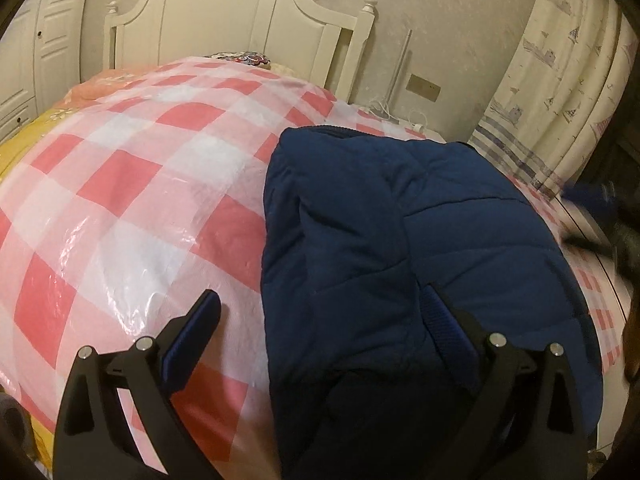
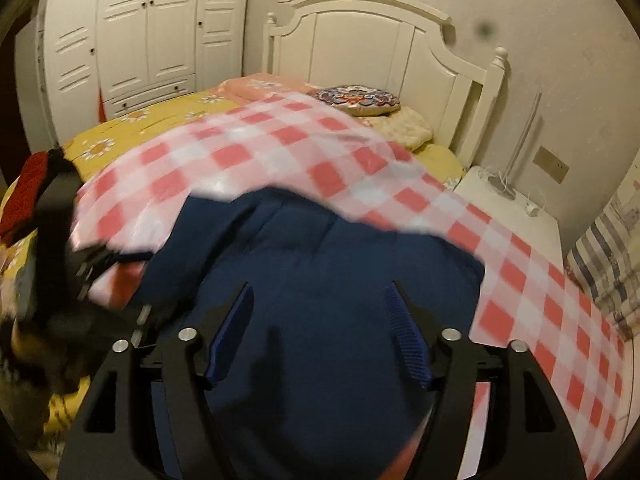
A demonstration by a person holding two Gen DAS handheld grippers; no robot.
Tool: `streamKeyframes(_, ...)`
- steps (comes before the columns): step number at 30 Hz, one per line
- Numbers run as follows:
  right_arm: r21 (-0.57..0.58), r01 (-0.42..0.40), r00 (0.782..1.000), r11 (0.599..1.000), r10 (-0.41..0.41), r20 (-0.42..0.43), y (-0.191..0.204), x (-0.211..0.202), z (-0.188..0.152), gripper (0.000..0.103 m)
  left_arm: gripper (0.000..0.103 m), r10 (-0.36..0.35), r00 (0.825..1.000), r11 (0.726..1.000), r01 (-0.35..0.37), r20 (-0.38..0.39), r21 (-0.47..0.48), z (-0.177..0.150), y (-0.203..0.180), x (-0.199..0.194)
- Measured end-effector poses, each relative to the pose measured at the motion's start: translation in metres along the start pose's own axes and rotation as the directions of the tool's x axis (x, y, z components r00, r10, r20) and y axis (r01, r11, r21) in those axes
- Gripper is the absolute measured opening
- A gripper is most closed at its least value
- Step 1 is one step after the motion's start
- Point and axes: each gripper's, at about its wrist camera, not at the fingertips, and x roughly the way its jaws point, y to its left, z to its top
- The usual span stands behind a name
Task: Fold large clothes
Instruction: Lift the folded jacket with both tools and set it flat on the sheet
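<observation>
Left wrist view: a navy quilted jacket (image 1: 400, 260) lies folded on the pink-and-white checked sheet (image 1: 120, 184), filling the centre and lower right of the frame. The left gripper (image 1: 320, 320) is spread wide and released, one fingertip (image 1: 208, 304) over bare sheet at lower left, the other over the jacket at lower right. A white headboard (image 1: 240, 20) spans the top and a patterned curtain (image 1: 560, 100) hangs at upper right.

Right wrist view: the same jacket (image 2: 320, 260) occupies the lower centre, its outline blurred. The right gripper (image 2: 318, 312) is released, both fingers parted above the fabric and grasping nothing. The left gripper (image 2: 116, 260) shows as a dark blur at the left edge beside the jacket. White wardrobe doors (image 2: 140, 32) fill the upper left; a round cushion (image 2: 356, 100) rests near the headboard
</observation>
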Motion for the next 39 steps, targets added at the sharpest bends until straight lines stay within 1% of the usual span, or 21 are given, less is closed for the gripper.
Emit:
streamKeyframes(3,-0.02,0.025,0.998,0.999,-0.026,-0.054,0.01,0.015,-0.04,0.081,0.101,0.018,1.0,1.0,-0.018,-0.006,-0.001,0.001,-0.002,0.0)
streamKeyframes(4,0.006,0.023,1.0,1.0,-0.023,-0.003,0.009,0.015,-0.049,0.082,0.101,0.027,1.0,1.0,-0.027,-0.005,0.001,0.0,-0.003,-0.001)
streamKeyframes(5,0.066,-0.008,1.0,0.998,0.006,0.025,0.003,0.017,-0.057,0.082,0.101,0.035,0.999,0.999,-0.035,-0.003,0.001,0.0,-0.004,-0.002)
streamKeyframes(7,0.093,-0.016,1.0,0.996,0.014,0.028,0.0,0.017,-0.058,0.082,0.101,0.049,0.999,0.999,-0.049,-0.004,0.002,-0.001,-0.006,-0.004)
streamKeyframes(8,0.077,0.001,1.0,0.997,-0.003,0.018,0.004,0.015,-0.055,0.082,0.101,0.05,0.999,0.999,-0.05,-0.007,-0.002,-0.002,-0.006,-0.006)
streamKeyframes(11,0.084,-0.01,1.0,0.996,0.011,-0.01,0.002,0.005,-0.053,0.084,0.101,-0.001,0.999,0.999,-0.001,-0.047,-0.054,-0.005,0.001,-0.01)
streamKeyframes(12,0.102,-0.025,1.0,0.994,0.027,-0.012,0.0,0.001,-0.054,0.086,0.101,-0.05,0.996,0.994,0.043,-0.075,-0.098,-0.007,0.007,-0.011)
streamKeyframes(14,0.193,-0.07,0.998,0.979,0.07,0.005,-0.016,-0.012,-0.065,0.088,0.101,-0.177,0.978,0.969,0.153,-0.113,-0.194,-0.013,0.02,-0.012)
streamKeyframes(15,0.242,-0.093,0.996,0.966,0.093,0.012,-0.026,-0.016,-0.073,0.088,0.101,-0.265,0.956,0.943,0.231,-0.122,-0.239,-0.018,0.026,-0.013)
streamKeyframes(17,0.343,-0.149,0.988,0.927,0.152,0.019,-0.044,-0.017,-0.089,0.089,0.101,-0.416,0.899,0.884,0.367,-0.133,-0.288,-0.026,0.032,-0.011)
streamKeyframes(18,0.397,-0.196,0.979,0.897,0.205,0.019,-0.052,-0.015,-0.099,0.089,0.101,-0.492,0.859,0.846,0.435,-0.139,-0.31,-0.031,0.032,-0.008)
streamKeyframes(20,0.461,-0.282,0.953,0.842,0.302,0.03,-0.06,-0.009,-0.114,0.089,0.101,-0.483,0.867,0.854,0.437,-0.12,-0.283,-0.034,0.032,-0.009)
streamKeyframes(21,0.49,-0.321,0.937,0.811,0.346,0.041,-0.063,-0.005,-0.12,0.091,0.101,-0.485,0.866,0.852,0.437,-0.123,-0.288,-0.034,0.032,-0.006)
streamKeyframes(23,0.513,-0.36,0.917,0.779,0.396,0.041,-0.065,0.002,-0.124,0.097,0.101,-0.51,0.85,0.835,0.453,-0.13,-0.313,-0.032,0.036,0.001)
streamKeyframes(26,0.521,-0.395,0.893,0.757,0.449,0.027,-0.063,0.011,-0.125,0.099,0.101,-0.522,0.835,0.838,0.464,-0.174,-0.288,-0.027,0.034,0.005)
streamKeyframes(27,0.528,-0.405,0.886,0.747,0.462,0.026,-0.063,0.013,-0.126,0.099,0.101,-0.527,0.828,0.838,0.469,-0.193,-0.278,-0.025,0.033,0.006)
streamKeyframes(31,0.553,-0.443,0.855,0.705,0.518,0.024,-0.066,0.021,-0.13,0.099,0.101,-0.579,0.779,0.81,0.515,-0.242,-0.281,-0.022,0.029,0.015)
streamKeyframes(34,0.575,-0.471,0.832,0.669,0.554,0.038,-0.064,0.03,-0.134,0.099,0.101,-0.6,0.757,0.797,0.54,-0.259,-0.27,-0.022,0.024,0.021)
streamKeyframes(36,0.569,-0.482,0.829,0.666,0.557,0.05,-0.063,0.03,-0.135,0.099,0.1,-0.622,0.742,0.78,0.559,-0.251,-0.282,-0.022,0.024,0.023)
streamKeyframes(37,0.564,-0.483,0.833,0.67,0.55,0.06,-0.061,0.028,-0.136,0.099,0.095,-0.625,0.747,0.775,0.56,-0.227,-0.292,-0.023,0.025,0.022)
streamKeyframes(39,0.523,-0.471,0.858,0.71,0.506,0.087,-0.055,0.017,-0.136,0.087,0.083,-0.616,0.766,0.779,0.558,-0.184,-0.286,-0.029,0.022,0.014)
